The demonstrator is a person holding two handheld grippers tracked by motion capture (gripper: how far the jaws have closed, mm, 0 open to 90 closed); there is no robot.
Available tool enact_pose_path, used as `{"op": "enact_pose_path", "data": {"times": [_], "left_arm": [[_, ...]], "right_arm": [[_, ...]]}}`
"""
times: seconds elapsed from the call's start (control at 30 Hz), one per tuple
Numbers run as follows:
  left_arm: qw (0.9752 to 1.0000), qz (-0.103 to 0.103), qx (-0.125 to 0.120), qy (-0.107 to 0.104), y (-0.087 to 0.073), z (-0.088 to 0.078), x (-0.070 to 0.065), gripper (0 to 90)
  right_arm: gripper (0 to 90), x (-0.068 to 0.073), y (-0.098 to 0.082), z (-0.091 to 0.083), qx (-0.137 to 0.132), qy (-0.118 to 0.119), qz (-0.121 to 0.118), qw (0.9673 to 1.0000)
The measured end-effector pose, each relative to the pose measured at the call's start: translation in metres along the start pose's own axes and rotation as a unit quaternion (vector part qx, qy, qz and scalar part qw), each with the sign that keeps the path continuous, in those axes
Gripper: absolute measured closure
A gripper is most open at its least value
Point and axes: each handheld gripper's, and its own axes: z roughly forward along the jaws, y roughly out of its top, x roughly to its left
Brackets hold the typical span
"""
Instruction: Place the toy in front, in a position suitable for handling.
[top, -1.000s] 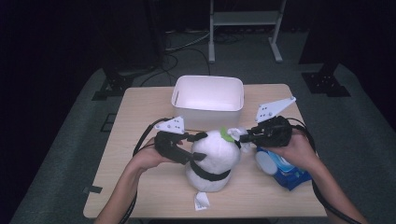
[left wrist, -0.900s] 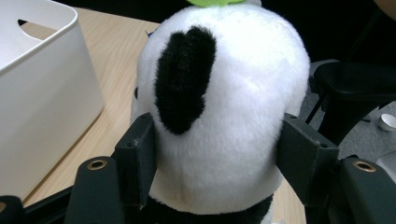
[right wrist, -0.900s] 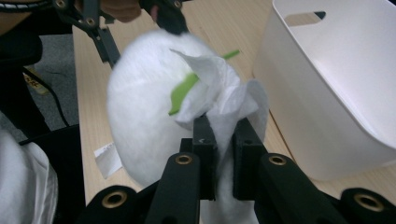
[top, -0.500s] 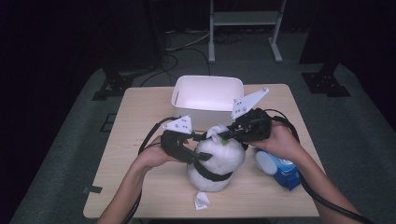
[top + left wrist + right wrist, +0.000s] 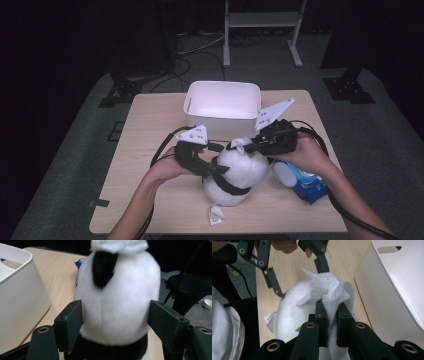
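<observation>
Round white-and-black plush panda [image 5: 235,172] at table centre near white plastic bin [image 5: 222,104]: left gripper [image 5: 113,322] jaws just opening, loosely straddling body; right gripper [image 5: 331,315] pinching white wipe [image 5: 325,287] on top — wiping step, next prob. steady plush w/ left, keep rubbing.

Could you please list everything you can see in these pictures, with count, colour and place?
plush: one, white with black bands, near middle of the table, between both claws.
wipe: one, white, on top of the plush.
bin: one, white, at the far middle of the table.
pack: one, blue and white, right of the plush.
tag: one, white, at the plush's near side.
table: one, light wood.
rack: one, white, on the floor beyond the table.
left claw: black, jaws have just been opening, either side of the plush.
right claw: black, shut on the wipe.
</observation>
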Motion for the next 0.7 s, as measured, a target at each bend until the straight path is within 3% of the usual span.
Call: {"op": "enact_pose_path", "data": {"times": [0.13, 0.23, 0.33, 0.47, 0.7], "left_arm": [[0.9998, -0.01, 0.016, -0.009, -0.009, 0.011, 0.002, 19.8], [0.9997, -0.014, 0.014, -0.017, -0.013, 0.016, 0.004, 19.7], [0.9992, -0.01, 0.006, -0.039, -0.014, 0.023, 0.003, 30.0], [0.9991, -0.007, 0.006, -0.041, -0.012, 0.026, 0.001, 32.8], [0.9992, -0.005, 0.011, -0.039, -0.013, 0.027, 0.0, 33.4]], "right_arm": [[81.9, -0.001, -0.009, -0.005, -0.005, 0.002, 0.009, 0.9999], [81.9, -0.001, -0.013, -0.009, -0.001, 0.0, 0.01, 0.9999], [81.8, 0.001, -0.014, -0.013, 0.002, -0.004, 0.006, 1.0], [81.8, 0.003, -0.008, -0.014, 0.009, -0.016, -0.002, 0.9998], [81.6, 0.003, 0.004, -0.009, 0.003, -0.015, -0.016, 0.9998]]}}
